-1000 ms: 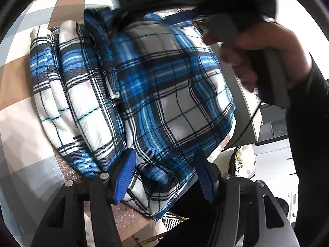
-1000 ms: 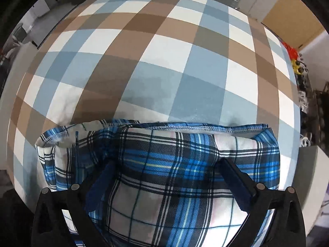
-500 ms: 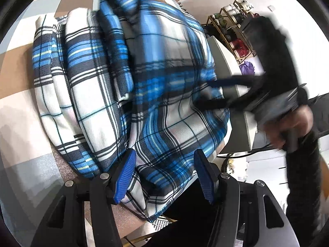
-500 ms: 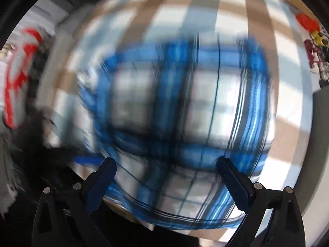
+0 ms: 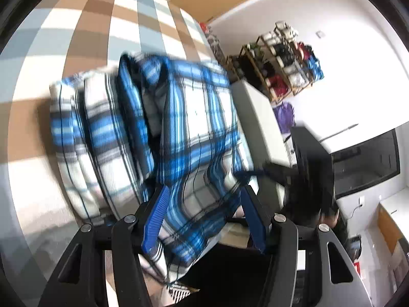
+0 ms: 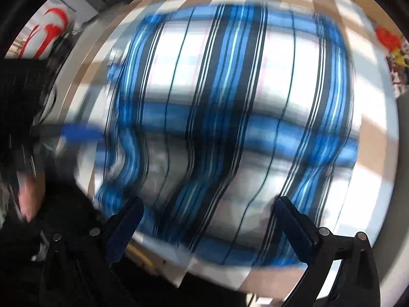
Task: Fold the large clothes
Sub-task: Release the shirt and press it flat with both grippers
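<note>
A blue, white and black plaid garment (image 5: 179,133) lies folded in a thick bundle on the checked brown, grey and white table cover (image 5: 84,25). It also fills the right wrist view (image 6: 230,117), blurred by motion. My left gripper (image 5: 204,215) is open, its blue pads either side of the bundle's near edge at the table's front edge. My right gripper (image 6: 207,220) is open and wide, just above the garment's near edge. The right gripper also shows as a dark blur in the left wrist view (image 5: 304,176).
A white cabinet (image 5: 258,117) stands beside the table on the right. A wooden shelf with clutter (image 5: 286,58) stands against the far wall. A red and white object (image 6: 48,33) sits off the table's left side.
My right gripper has swung from the garment's far edge back over it to the near side and downward. The left gripper has tilted up a little, jaws still open.
</note>
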`<control>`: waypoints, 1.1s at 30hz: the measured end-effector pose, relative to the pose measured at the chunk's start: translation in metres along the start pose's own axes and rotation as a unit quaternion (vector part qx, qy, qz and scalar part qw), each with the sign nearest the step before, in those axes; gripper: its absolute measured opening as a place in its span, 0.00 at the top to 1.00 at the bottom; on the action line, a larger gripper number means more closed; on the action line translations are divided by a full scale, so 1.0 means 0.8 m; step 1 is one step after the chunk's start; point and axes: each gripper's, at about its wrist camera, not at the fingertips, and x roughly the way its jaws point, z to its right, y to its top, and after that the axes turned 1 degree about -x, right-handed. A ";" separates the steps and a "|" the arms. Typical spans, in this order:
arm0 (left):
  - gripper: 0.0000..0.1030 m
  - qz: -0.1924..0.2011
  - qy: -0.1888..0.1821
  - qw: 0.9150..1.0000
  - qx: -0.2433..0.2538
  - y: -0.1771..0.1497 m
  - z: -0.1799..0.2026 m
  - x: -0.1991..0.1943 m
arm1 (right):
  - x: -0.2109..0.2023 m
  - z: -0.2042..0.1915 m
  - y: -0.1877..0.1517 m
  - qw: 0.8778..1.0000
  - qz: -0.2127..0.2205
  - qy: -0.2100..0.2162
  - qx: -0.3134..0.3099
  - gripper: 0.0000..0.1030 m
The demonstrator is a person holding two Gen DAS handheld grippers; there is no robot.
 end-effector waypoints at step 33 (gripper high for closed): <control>0.19 0.099 0.151 0.981 -0.066 -0.009 -0.025 -0.020 | 0.088 0.155 0.007 0.963 0.130 0.071 0.224 0.01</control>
